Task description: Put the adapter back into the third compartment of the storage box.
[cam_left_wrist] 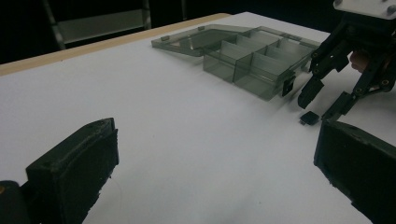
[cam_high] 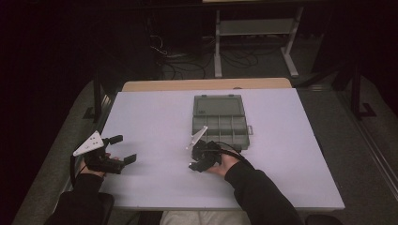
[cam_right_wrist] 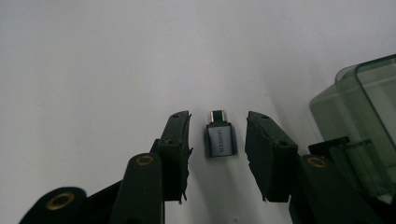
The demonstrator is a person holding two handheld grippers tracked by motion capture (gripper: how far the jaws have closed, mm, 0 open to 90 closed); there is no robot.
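A small grey USB adapter (cam_right_wrist: 219, 139) lies flat on the white table (cam_high: 150, 117), its plug pointing away from the camera. My right gripper (cam_right_wrist: 218, 122) points down over it with one jaw on each side. A narrow gap shows on both sides, so the pads are not pressing on it. In the left gripper view the same adapter (cam_left_wrist: 309, 118) sits just under the right gripper (cam_left_wrist: 320, 109). My left gripper (cam_high: 126, 149) rests near the table's left edge, open, with nothing between its fingers. An open smoky-grey compartment box (cam_high: 219, 117) stands just beyond the right gripper.
The box's lid (cam_left_wrist: 196, 41) lies folded flat behind its compartments (cam_left_wrist: 261, 60), which look empty. A wooden strip (cam_high: 206, 84) runs along the table's far edge. Desk legs and cables fill the dark floor beyond.
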